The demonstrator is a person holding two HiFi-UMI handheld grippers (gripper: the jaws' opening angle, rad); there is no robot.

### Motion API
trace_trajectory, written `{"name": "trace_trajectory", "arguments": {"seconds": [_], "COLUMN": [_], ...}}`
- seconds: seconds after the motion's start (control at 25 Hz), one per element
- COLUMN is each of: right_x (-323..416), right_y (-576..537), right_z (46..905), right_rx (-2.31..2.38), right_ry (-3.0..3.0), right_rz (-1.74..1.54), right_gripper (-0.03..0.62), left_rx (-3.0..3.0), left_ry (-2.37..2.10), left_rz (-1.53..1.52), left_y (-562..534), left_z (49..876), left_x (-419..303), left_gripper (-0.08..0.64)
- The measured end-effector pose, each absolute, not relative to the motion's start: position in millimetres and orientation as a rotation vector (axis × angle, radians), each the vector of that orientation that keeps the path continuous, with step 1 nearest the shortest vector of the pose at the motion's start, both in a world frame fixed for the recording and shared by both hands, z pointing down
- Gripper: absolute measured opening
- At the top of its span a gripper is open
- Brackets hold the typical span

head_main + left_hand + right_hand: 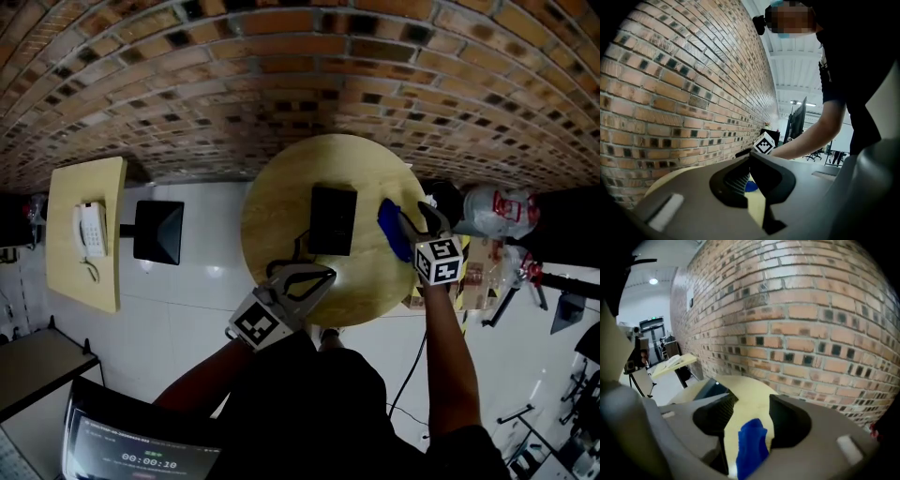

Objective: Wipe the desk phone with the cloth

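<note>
Closest in, the person's forearms (450,356) reach out over a round wooden table (281,187). Far left, apart from it, a white phone (90,230) lies on a rectangular side table (70,272). At the round table's near edge, the left gripper (328,273) has its jaws meeting at the tips, with nothing between them. A black desk phone (333,220) sits at the table's centre. Just right of it, by the right edge, lies the blue cloth (394,230). The right gripper (419,217) is over the cloth with its jaws wide apart. The cloth shows between them, and neither pad presses it.
</note>
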State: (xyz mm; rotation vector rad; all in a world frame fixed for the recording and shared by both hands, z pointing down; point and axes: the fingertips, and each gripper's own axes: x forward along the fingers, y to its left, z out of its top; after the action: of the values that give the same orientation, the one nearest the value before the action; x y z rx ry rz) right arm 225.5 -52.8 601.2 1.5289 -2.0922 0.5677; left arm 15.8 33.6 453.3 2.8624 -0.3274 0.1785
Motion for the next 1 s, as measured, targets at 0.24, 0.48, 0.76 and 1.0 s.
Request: {"name": "trace_trajectory", "arguments": {"seconds": [0.24,0.48,0.76,1.0], "right_x": [162,90,45,37], "right_y": [-29,36,97,127], "right_z": [492,418,386,366], "right_rx": [1.432,1.277,1.219,1.280], "right_ry": [-2.416,-2.693,-2.801,-2.845], "right_rz": [0.372,0.227,0.241,0.308], "right_gripper": [0.225,0.221,0.148,0.019], "left_rx": [2.900,2.926,2.956,3.006], "left_ry": [-0.364,-0.438,-0.438,-0.433], "left_rz": [0.104,0.058,0.078,0.040], "left_y": [34,48,83,107], "left_z": [418,386,367,350], "left_x": [23,19,15,14], "left_gripper": [-0.008,-0.008,-0.008,-0.008]}}
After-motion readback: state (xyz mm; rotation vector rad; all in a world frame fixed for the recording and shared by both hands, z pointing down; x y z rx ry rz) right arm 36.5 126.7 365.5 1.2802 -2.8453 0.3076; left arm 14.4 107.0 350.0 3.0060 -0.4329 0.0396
